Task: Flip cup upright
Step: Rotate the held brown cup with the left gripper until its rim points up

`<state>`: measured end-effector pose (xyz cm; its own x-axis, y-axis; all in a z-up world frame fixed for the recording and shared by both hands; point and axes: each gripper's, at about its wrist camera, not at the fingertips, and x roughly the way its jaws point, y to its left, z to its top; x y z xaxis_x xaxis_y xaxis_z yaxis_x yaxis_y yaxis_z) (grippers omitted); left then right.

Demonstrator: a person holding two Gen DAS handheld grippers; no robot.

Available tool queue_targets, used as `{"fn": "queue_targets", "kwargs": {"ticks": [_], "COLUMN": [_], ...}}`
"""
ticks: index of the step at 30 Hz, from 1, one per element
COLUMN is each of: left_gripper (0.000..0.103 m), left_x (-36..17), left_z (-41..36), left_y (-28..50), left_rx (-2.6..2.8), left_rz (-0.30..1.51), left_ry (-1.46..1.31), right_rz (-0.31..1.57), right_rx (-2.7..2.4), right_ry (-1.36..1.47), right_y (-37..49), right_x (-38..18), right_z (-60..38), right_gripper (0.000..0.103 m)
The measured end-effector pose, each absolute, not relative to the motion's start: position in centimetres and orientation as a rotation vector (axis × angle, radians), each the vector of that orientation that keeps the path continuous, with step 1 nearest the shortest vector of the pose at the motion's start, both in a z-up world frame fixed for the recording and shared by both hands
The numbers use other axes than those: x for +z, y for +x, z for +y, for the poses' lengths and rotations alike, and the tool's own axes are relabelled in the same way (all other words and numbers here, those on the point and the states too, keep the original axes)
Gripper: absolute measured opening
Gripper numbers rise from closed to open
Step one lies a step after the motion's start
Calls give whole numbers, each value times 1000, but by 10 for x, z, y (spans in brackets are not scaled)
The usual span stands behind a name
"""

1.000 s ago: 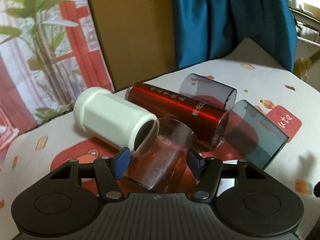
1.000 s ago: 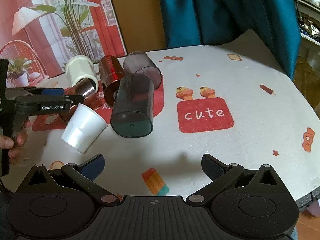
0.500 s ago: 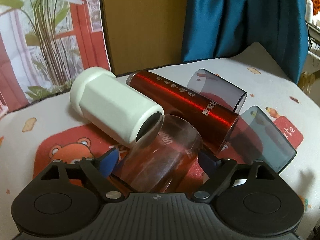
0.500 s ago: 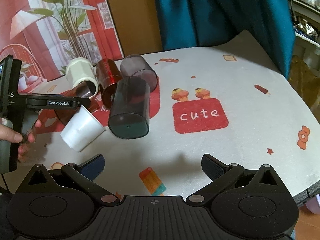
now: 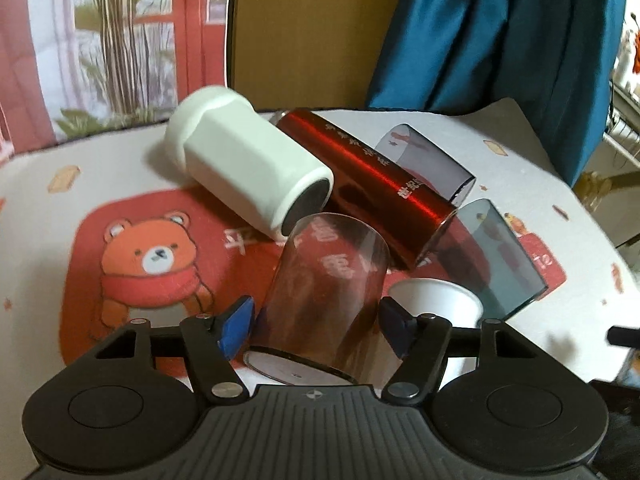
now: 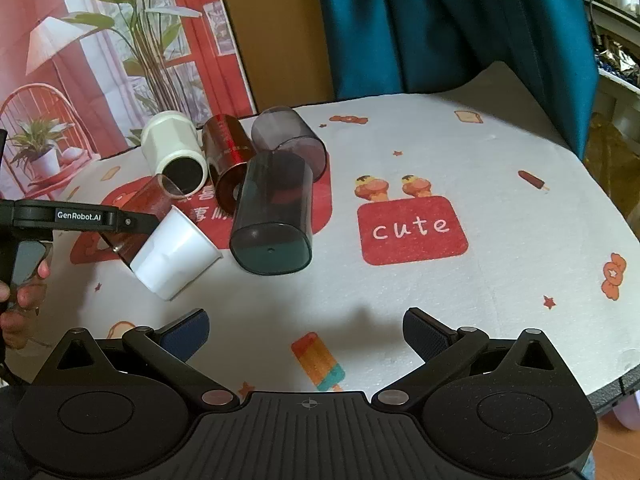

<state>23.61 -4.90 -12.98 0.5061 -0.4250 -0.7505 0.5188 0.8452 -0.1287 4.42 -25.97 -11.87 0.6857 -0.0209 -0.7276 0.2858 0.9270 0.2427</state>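
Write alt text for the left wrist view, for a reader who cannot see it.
The left tongs bracket a clear reddish-tinted cup, tilted with its base toward the camera. Behind it, lying on a cartoon-print tablecloth, are a white cup, a red metallic tumbler and two smoky tinted cups; a small white cup sits at right.

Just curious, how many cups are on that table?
6: white mug, red tumbler, purple cup, dark grey cup, white paper cup, clear cup between the left tool's fingers.
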Motion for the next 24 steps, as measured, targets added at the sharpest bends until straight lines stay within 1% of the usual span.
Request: {"fn": "queue_targets", "kwargs": {"ticks": [5,10,17,24], "left_gripper": [71,71,71,71], "left_x": [-137,-138,-135,-135], "left_z": [-57,-62,-28,2], "left_y": [244,234,211,167], "left_rx": [-590,-563,-449,-332], "left_rz": [882,872,901,913], "left_ry": [101,133,51,-39], "right_rz": [800,789,788,806], "right_rx": [-181,-188,-173,-145], "right_ry": [357,362,365,343], "right_y": [44,40,38,39], "right_x": [-119,-116,-115,-120], "right_z": [-261,-264,-261,-250], "right_gripper": [103,103,103,103]}}
